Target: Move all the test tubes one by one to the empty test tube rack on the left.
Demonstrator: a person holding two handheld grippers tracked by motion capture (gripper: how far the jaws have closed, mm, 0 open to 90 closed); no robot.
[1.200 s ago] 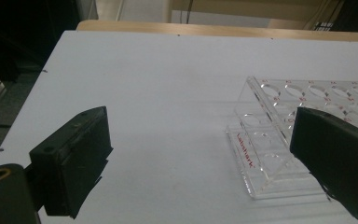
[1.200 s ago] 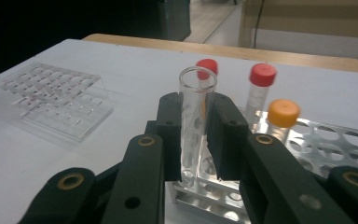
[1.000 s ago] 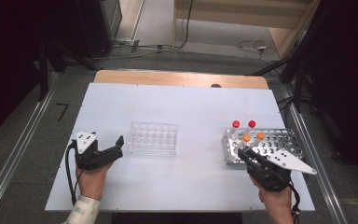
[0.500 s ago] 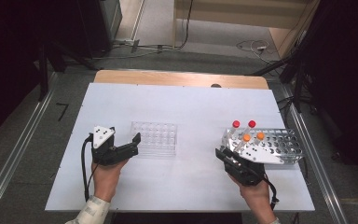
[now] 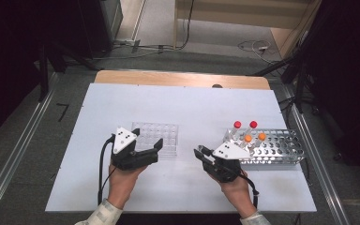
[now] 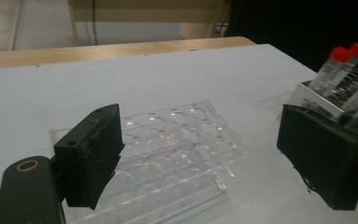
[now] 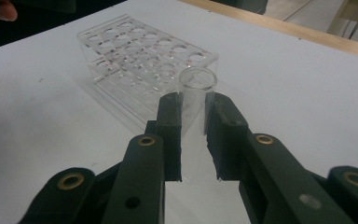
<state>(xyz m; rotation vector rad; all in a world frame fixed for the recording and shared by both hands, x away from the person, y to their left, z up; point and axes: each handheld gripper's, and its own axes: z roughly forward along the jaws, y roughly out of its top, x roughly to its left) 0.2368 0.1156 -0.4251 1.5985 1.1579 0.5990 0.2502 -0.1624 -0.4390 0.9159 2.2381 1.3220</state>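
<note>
The right tongs (image 7: 193,135) are pinching a clear, uncapped glass tube (image 7: 196,88) upright between their pads, and they are carrying it away from the metal rack (image 5: 281,145) toward the clear plastic rack (image 5: 155,137) at the middle of the desk (image 5: 178,108). A second ago these tongs were sitting right at the front edge of the metal rack; now they are hanging over bare desk between the two racks, so the tube looks lifted out and the transfer seems roughly half done, with the placing into a hole yet to come.

The left tongs (image 5: 146,152) are standing spread, with nothing between the pads, and their jaws have just been closing a little. They have also moved in from the left and are now sitting at the near edge of the clear plastic rack, probably getting ready to steady it while the tube goes in.

The four capped tubes (image 5: 248,131), two red and two orange, are standing in the left end of the metal rack, well apart from the path ahead. Between the right tongs and the clear rack the desk is lying open, and there is wide room behind the rack up to the wooden strip (image 5: 183,78) at the far edge. The tight spot is the near side of the clear rack, where the left tongs are crowding the holes the tube is likely heading for.
</note>
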